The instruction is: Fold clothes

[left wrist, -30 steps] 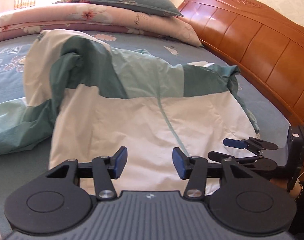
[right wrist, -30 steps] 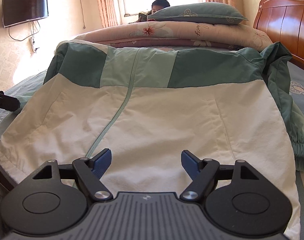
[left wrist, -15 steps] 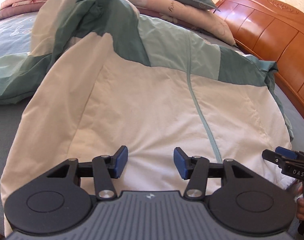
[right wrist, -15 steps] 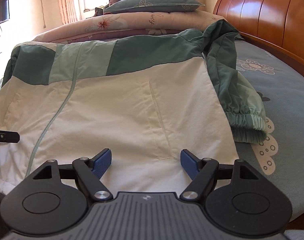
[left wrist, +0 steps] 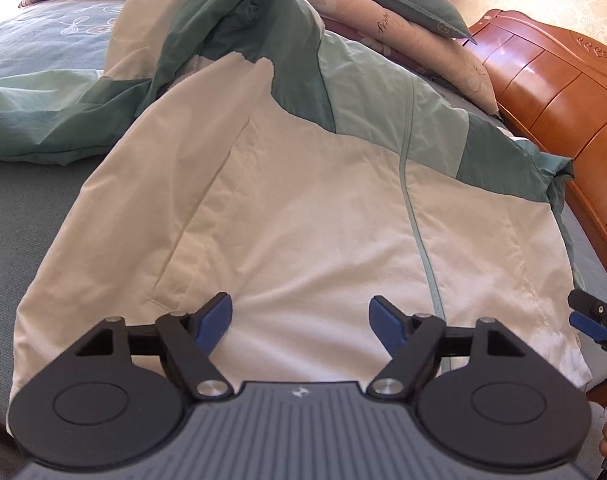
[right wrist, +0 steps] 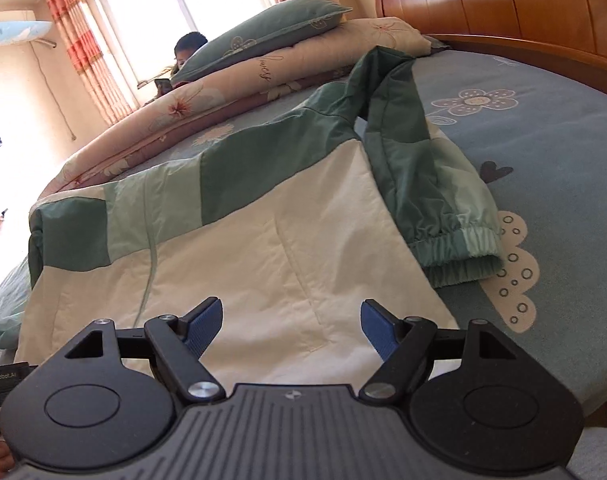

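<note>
A cream and green zip jacket (left wrist: 303, 208) lies spread front-up on the bed, hem toward me. My left gripper (left wrist: 301, 322) hovers over the hem left of the zip; its jaws are opening, with only flat cloth beneath the gap and nothing pinched. My right gripper (right wrist: 291, 326) stands open over the jacket (right wrist: 263, 248) near its right hem corner, holding nothing. The right sleeve (right wrist: 435, 200) lies bent on the sheet, cuff toward me. The left sleeve (left wrist: 63, 120) trails off to the left. The right gripper's tip (left wrist: 591, 320) shows at the left wrist view's right edge.
A folded floral quilt (right wrist: 223, 92) with a green pillow (right wrist: 271, 36) on top lies across the bed behind the jacket. The wooden headboard (left wrist: 563, 92) runs along the right. A person sits beyond the quilt by the window (right wrist: 187, 46). Blue patterned sheet (right wrist: 543, 140) lies right of the sleeve.
The left gripper's jaws have spread much wider and it has sunk and rolled over the hem. The right gripper has slid right and rolled, bringing the right sleeve and cuff into view.
</note>
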`<state>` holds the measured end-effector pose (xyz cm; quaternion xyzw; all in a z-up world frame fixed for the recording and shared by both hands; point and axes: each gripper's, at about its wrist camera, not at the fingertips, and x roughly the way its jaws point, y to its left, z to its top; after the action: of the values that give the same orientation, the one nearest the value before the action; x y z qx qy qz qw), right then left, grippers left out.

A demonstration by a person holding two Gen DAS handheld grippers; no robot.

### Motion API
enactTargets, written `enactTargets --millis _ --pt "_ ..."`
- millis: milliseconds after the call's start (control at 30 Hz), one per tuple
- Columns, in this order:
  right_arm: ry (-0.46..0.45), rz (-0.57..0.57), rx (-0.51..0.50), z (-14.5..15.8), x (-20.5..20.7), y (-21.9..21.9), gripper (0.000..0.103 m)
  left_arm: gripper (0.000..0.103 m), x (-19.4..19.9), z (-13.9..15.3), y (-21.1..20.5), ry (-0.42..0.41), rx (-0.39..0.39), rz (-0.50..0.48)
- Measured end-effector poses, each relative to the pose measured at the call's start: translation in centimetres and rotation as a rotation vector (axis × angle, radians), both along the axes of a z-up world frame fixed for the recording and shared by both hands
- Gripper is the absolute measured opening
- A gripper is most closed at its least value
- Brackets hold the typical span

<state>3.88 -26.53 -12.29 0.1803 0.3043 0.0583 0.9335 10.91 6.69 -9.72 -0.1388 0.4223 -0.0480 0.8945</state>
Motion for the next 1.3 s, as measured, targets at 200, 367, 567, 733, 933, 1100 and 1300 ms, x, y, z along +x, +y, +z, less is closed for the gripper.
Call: enactTargets --millis 200,367,567,733,933,1100,1300 --pt "0.016 0.094 -0.234 -2.4 1.9 7.1 0.081 0.090 -0.3 -0.3 -0.8 -0.024 0.047 -0.048" --pt "0.035 0.072 -0.384 -4.4 0.2 9.6 0.103 0.102 0.4 -0.4 -0.5 -0.011 -0.013 -0.042" --pt "0.046 0.071 -0.325 -3.4 -1.8 7.4 0.103 0.102 0.3 -0.5 -1.6 -0.016 0.054 -0.069" --pt "0.029 -0.036 -0.194 -3.3 -3.8 3.3 0.103 0.102 0.3 -0.5 -2.1 -0.014 0.079 -0.046" --pt "0.009 -0.044 -0.213 -3.8 -4.6 2.3 0.103 0.102 0.4 -0.6 -1.7 -0.010 0.047 -0.013" --pt "-0.031 -0.056 -0.210 -4.2 -4.5 2.3 0.103 0.102 0.4 -0.6 -0.6 -0.010 -0.024 -0.008" --pt "-0.019 -0.045 -0.277 -4.4 -4.2 3.0 0.103 0.102 0.3 -0.7 -1.3 -0.022 0.006 -0.004"
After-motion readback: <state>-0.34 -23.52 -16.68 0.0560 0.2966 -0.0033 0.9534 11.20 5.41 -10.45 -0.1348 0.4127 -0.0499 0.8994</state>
